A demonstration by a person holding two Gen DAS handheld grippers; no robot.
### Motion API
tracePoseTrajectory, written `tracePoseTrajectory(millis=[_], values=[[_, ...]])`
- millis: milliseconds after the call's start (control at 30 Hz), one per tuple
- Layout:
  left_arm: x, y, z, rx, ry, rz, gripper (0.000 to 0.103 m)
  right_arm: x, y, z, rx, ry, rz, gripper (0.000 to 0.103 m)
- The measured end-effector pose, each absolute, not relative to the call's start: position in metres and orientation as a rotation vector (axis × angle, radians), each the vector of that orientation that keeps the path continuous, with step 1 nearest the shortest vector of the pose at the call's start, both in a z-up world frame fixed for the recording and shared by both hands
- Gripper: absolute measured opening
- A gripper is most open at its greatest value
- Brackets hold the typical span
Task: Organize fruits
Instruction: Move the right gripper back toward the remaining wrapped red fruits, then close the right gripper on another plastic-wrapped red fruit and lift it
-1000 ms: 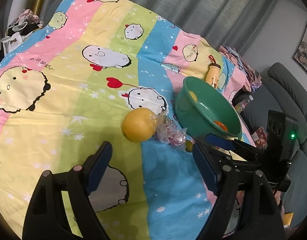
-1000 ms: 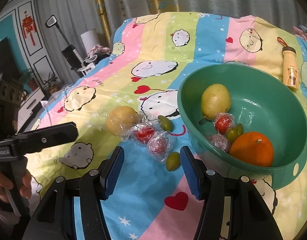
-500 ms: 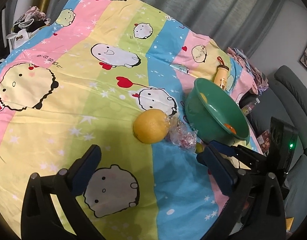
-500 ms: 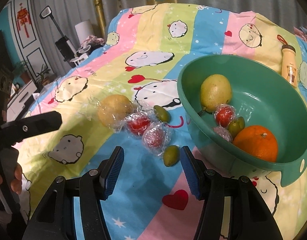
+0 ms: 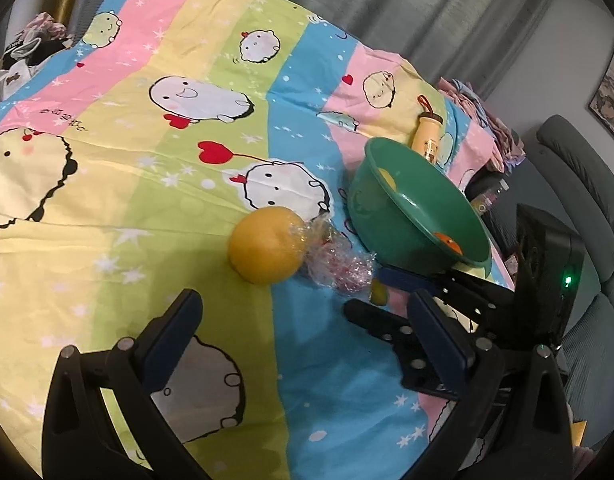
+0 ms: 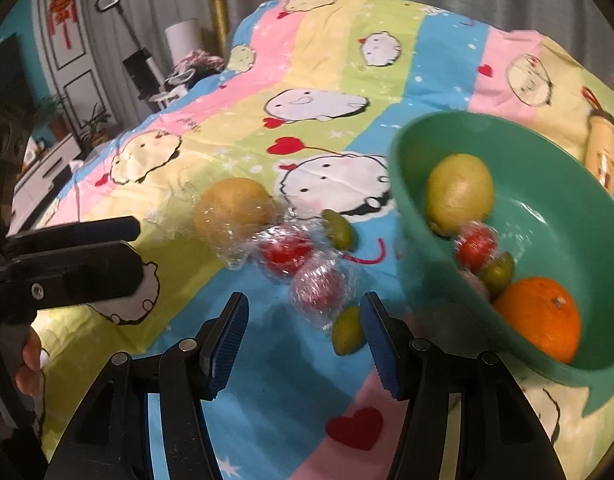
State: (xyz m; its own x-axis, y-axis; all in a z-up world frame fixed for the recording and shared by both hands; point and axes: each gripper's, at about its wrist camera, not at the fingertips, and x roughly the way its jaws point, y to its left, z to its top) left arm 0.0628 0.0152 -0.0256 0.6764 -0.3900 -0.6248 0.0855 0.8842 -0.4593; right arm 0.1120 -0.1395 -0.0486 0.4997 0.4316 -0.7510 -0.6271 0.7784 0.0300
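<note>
Our right gripper [image 6: 303, 340], half-spread and empty, sits nearest the green fruit [image 6: 348, 330], probably just ahead by its right pad, while our left gripper [image 5: 307, 344] gapes wide toward the pomelo [image 5: 267, 250].

- Grey curtains [image 5: 427, 12] hang behind the bed [image 5: 107, 168].
- A grey sofa [image 5: 579, 184] stands beside a pale wall bearing a framed picture [image 5: 611, 92].
- A teal wall [image 6: 31, 40] carries a red ornament [image 6: 63, 8].

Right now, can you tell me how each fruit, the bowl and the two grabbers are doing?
Green bowl: upright, partly filled.
Orange: in the bowl.
Wrapped yellow fruit: on the cloth, outside the bowl.
Green fruit: on the cloth, by the right gripper.
Left gripper: open, empty.
Right gripper: open, empty.
</note>
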Motion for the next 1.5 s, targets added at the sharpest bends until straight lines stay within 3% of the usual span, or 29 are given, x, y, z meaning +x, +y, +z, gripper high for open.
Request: tracePoseTrajectory(millis=[367,433,500,1500], values=[[0.064,0.015,-0.030,-0.414,0.803,-0.287,0.102,0.120,-0.119,-0.056,-0.315,0.827,0.595,0.052],[0.064,0.015,-0.030,-0.407,0.801,-0.283,0.102,0.120,-0.116,-0.057,-0.356,0.809,0.562,0.036],[0.063,0.014,-0.029,-0.393,0.798,-0.284,0.102,0.120,-0.117,-0.055,-0.362,0.801,0.557,0.032],[0.057,0.000,-0.028,-0.342,0.800,-0.316,0.102,0.049,-0.176,-0.018,-0.117,0.766,0.899,0.031]])
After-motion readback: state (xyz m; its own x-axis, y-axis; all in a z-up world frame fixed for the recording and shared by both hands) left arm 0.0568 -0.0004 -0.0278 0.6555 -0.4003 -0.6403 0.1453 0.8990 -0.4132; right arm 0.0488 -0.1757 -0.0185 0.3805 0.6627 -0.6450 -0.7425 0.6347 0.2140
